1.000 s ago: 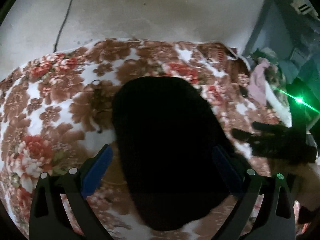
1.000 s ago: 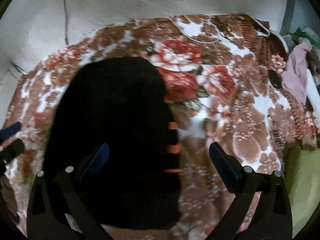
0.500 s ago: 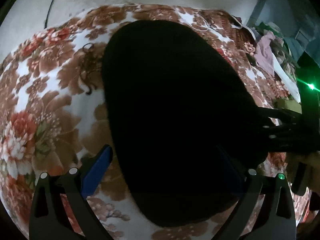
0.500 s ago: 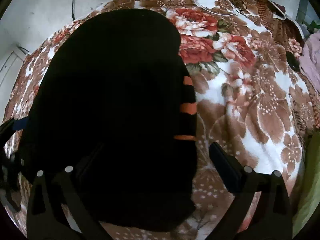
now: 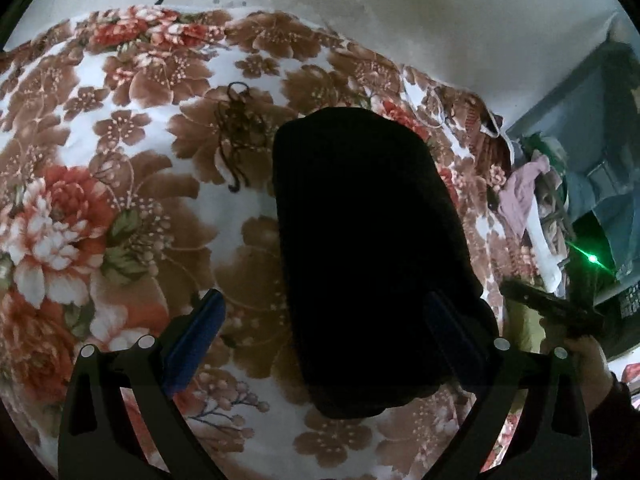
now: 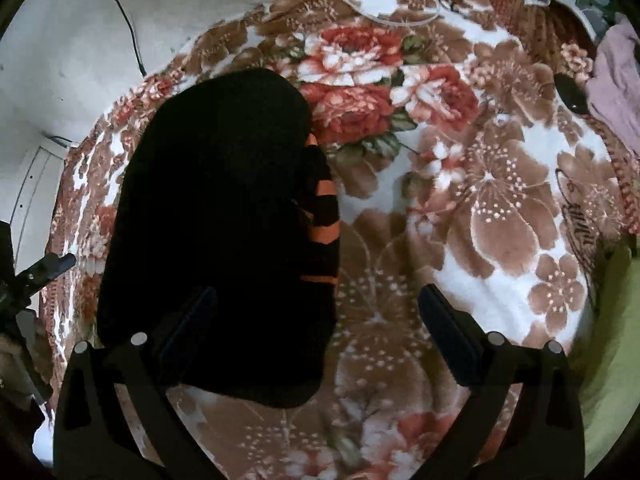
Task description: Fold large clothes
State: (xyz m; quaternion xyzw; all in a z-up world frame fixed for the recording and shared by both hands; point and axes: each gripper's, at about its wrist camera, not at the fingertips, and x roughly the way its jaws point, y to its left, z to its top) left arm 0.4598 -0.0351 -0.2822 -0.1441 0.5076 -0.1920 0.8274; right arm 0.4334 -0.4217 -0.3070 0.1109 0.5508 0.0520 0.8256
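Black garment (image 5: 372, 256), folded into a compact oblong bundle, lies flat on the floral blanket (image 5: 120, 208) that covers the bed. In the right wrist view the same bundle (image 6: 216, 240) shows orange stripes (image 6: 322, 216) along its right edge, where a lower layer juts out from under the top fold.

Your left gripper (image 5: 324, 328) hangs above the near end of the bundle with its jaws spread wide and nothing between them. One blue-padded finger (image 5: 196, 332) stands over bare blanket to the left of the cloth; the other overlaps the bundle's right edge in the picture, though you cannot tell whether it touches the fabric.

Your right gripper (image 6: 320, 320) is likewise released and empty. Its left finger (image 6: 188, 328) sits in front of the dark cloth, and its right finger (image 6: 448, 328) is over bare blanket, well clear of the bundle.

At the far right of the left wrist view your hand (image 5: 588, 360) grasps the other tool's handle beside a green indicator light (image 5: 593, 258). A tangle of dark thread (image 5: 236, 132) rests on the blanket just left of the bundle's far end. A pink cloth (image 6: 616, 84) lies at the blanket's far right edge, and a dark cable (image 6: 128, 24) runs down the pale wall (image 6: 72, 48) behind the bed.
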